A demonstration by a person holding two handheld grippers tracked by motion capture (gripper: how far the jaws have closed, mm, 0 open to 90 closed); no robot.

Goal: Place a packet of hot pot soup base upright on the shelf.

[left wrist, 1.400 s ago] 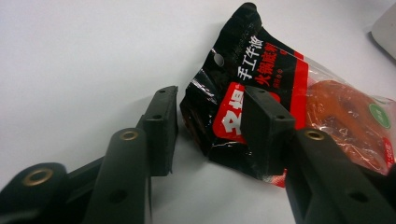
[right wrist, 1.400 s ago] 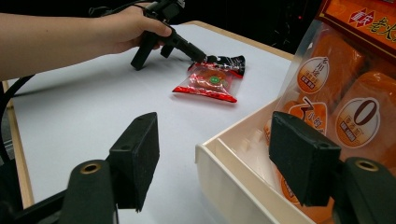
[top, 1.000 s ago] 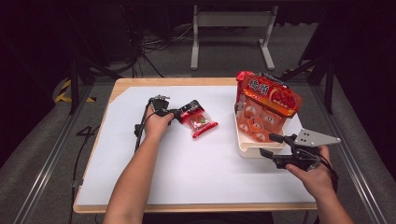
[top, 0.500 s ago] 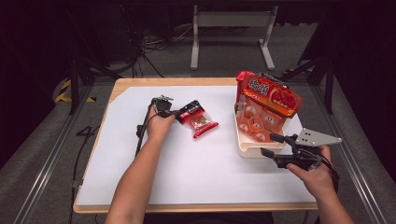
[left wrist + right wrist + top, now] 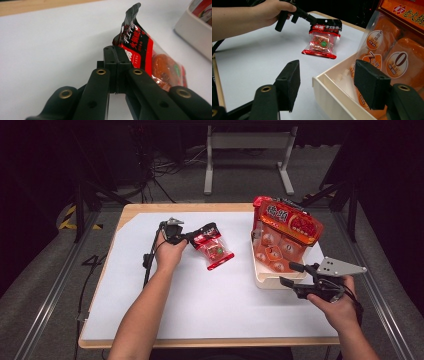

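Left of the cream tray (image 5: 264, 279), on the white tabletop (image 5: 200, 305): one small red sachet (image 5: 214, 251), black top edge pinched between the pressed-together jaws of the left gripper (image 5: 192, 236), lower end resting on the sheet. Tray holds a large orange bag (image 5: 285, 232), its base hidden by the tray wall. Right gripper (image 5: 291, 274) at the tray's near corner, jaws spread and just closing, tray wall between them, untouched. Open sheet nearer than the sachet.

Wide bare white mat (image 5: 210, 305) across the frame's lower centre, open passage between the small red packet (image 5: 214, 251) at centre and the cream tray (image 5: 260, 279) at right, tall orange bag (image 5: 282, 237) blocking the right side
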